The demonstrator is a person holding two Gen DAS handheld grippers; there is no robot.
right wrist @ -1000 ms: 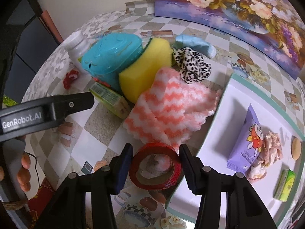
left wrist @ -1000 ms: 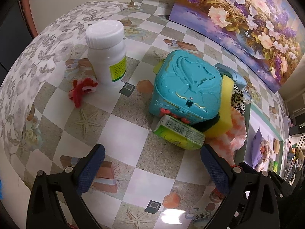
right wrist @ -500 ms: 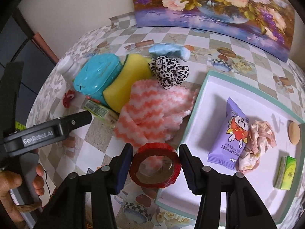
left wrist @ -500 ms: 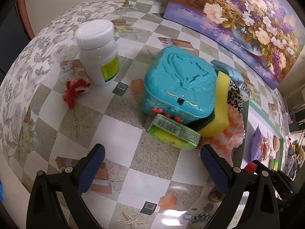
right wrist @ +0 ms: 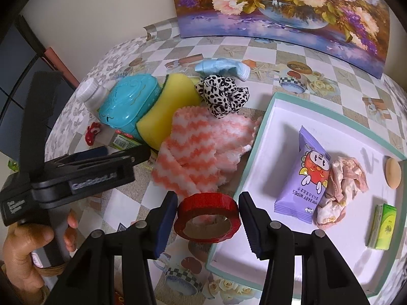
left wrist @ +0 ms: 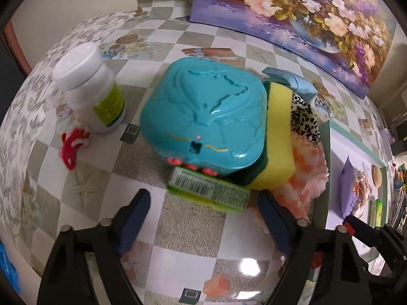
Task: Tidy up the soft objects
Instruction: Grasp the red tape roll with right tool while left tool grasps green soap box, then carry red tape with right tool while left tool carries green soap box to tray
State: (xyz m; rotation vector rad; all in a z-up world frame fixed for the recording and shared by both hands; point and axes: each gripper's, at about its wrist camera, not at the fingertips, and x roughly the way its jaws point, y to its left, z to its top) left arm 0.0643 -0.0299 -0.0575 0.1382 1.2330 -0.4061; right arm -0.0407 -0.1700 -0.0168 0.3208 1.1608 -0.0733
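The left gripper (left wrist: 203, 218) is seen with its 2 jaws closing, nothing pinched between them yet; bare tablecloth lies in the gap. Just ahead, at 12 o'clock from the fingertips, a green packet (left wrist: 207, 190) lies flat, its long axis running across the gap from 10 to 4 o'clock, so it is spanned lengthwise, not across its narrow side. It is tucked against the teal box (left wrist: 203, 117), with the yellow sponge (left wrist: 278, 139) at 1 o'clock and the orange zigzag cloth (left wrist: 307, 178) at 2 o'clock.

The right gripper (right wrist: 207, 216) is clamped on a red tape roll (right wrist: 208, 211), held over the near edge of the tray (right wrist: 257, 137). The left hand is judged the nearer to the packet and the soft pile; a wrist roll would probably be needed.
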